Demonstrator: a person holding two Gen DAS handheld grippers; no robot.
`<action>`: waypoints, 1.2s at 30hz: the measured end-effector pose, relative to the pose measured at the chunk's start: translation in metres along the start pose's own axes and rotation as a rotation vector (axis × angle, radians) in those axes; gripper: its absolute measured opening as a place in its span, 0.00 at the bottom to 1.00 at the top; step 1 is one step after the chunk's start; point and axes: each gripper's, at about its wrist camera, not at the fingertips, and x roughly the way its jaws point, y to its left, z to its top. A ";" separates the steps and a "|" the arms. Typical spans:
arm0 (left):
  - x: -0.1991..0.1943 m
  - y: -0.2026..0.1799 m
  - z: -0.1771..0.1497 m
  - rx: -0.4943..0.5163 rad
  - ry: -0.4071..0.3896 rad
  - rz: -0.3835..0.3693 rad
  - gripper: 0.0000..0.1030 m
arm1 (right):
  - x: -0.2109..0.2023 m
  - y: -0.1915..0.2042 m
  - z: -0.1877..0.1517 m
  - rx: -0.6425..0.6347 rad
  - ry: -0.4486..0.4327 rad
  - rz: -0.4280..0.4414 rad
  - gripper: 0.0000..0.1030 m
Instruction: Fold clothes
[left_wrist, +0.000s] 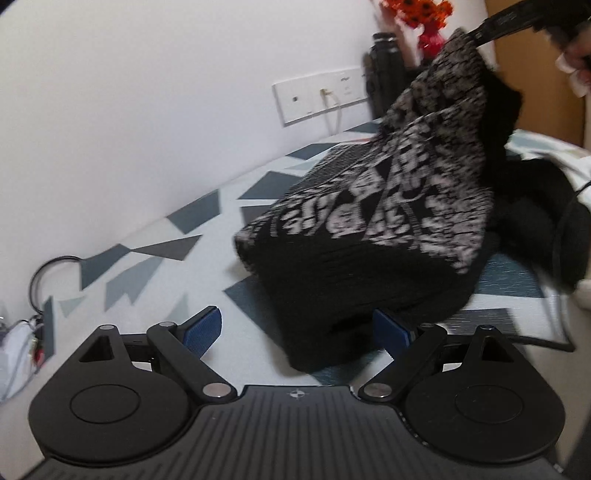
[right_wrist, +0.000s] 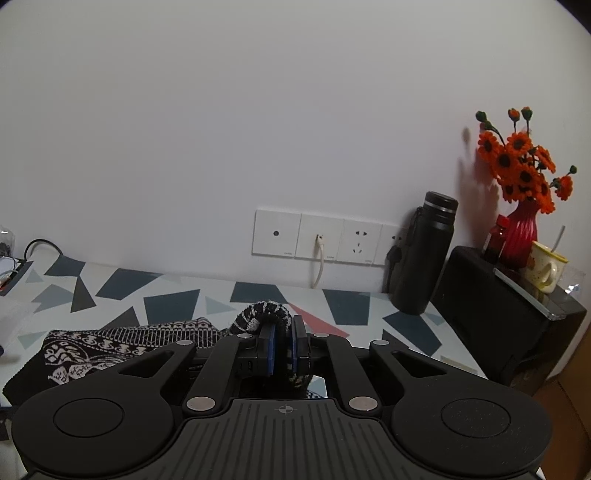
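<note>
A black-and-white patterned knit garment (left_wrist: 388, 192) hangs tilted over the patterned tabletop (left_wrist: 166, 266), blurred by motion. Its top corner is pinched by my right gripper (left_wrist: 478, 35) at the upper right, with a person's hand (left_wrist: 576, 66) behind it. The garment's black lower edge droops between the blue pads (left_wrist: 203, 328) of my left gripper (left_wrist: 297, 330), which stands open, the cloth close to its right pad. In the right wrist view, my right gripper (right_wrist: 282, 349) is shut on a bunched fold of the garment (right_wrist: 122, 341), and the rest trails down to the left.
Against the wall stand a black bottle (right_wrist: 424, 254), a black box (right_wrist: 491, 314) carrying a red vase of orange flowers (right_wrist: 521, 236) and a yellow mug (right_wrist: 546, 269). A socket panel (right_wrist: 317, 236) with a white cable is on the wall. Wires (left_wrist: 44, 273) lie at the table's left end.
</note>
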 end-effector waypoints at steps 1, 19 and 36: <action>0.004 0.000 0.000 0.009 0.002 0.011 0.88 | 0.001 -0.001 0.000 0.001 0.003 0.001 0.07; 0.038 0.011 0.008 -0.105 0.111 -0.011 1.00 | 0.035 -0.002 -0.024 0.005 0.111 0.028 0.09; 0.019 0.013 0.027 -0.107 -0.001 -0.095 0.32 | 0.049 -0.010 -0.051 0.040 0.206 0.036 0.10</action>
